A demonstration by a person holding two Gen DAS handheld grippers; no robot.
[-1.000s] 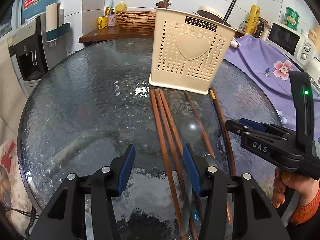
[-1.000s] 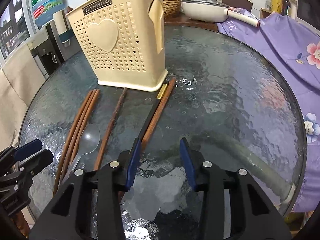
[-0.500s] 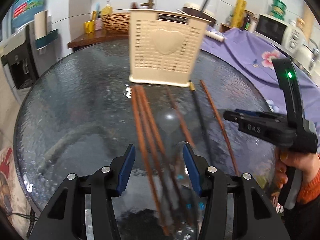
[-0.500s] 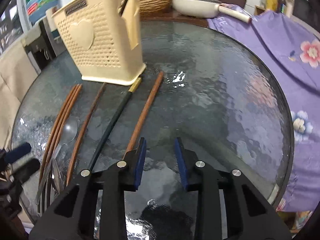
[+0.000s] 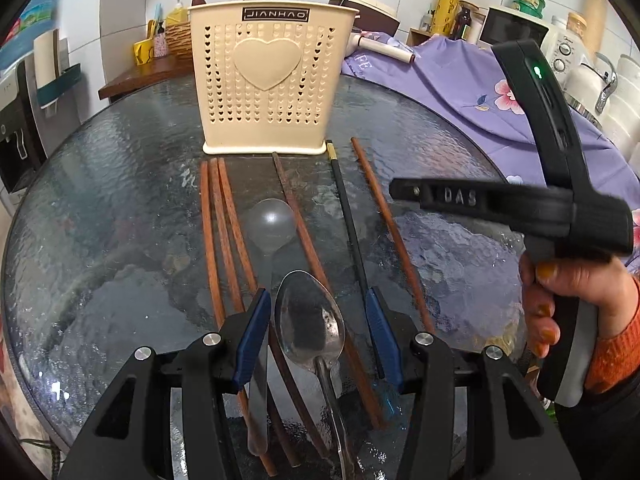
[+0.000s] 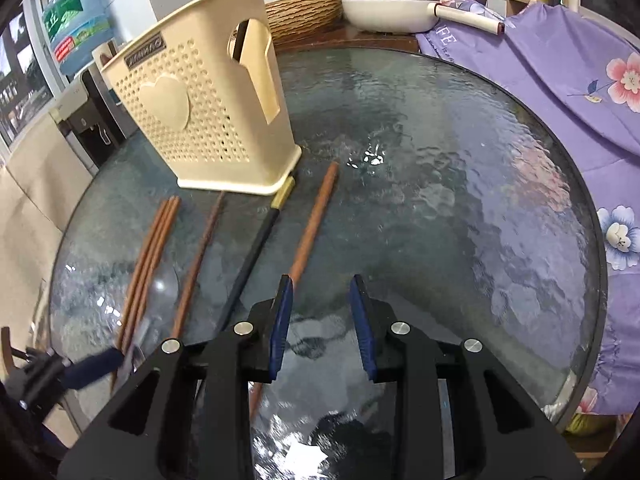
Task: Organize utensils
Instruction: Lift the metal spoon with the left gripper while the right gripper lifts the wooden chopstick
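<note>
A cream perforated utensil holder [image 5: 267, 80] stands upright on the round glass table [image 5: 100, 208]; it also shows in the right wrist view [image 6: 208, 120]. Several brown chopsticks [image 5: 224, 232], a black chopstick [image 5: 348, 216], a clear plastic spoon [image 5: 270, 224] and a metal spoon [image 5: 310, 324] lie in front of it. My left gripper [image 5: 316, 320] is open, its jaws on either side of the metal spoon's bowl. My right gripper [image 6: 320, 312] is open and empty, just right of a brown chopstick [image 6: 314, 220].
A purple flowered cloth [image 6: 560, 80] covers something past the table's right edge. A white pan [image 6: 388, 10] and a wicker basket [image 6: 304, 12] sit on a counter behind. A water dispenser [image 6: 76, 32] stands at the left.
My left gripper has moved right, from over the brown chopsticks to around the metal spoon. My right gripper has shifted right and nearer the lone brown chopstick; both stayed open.
</note>
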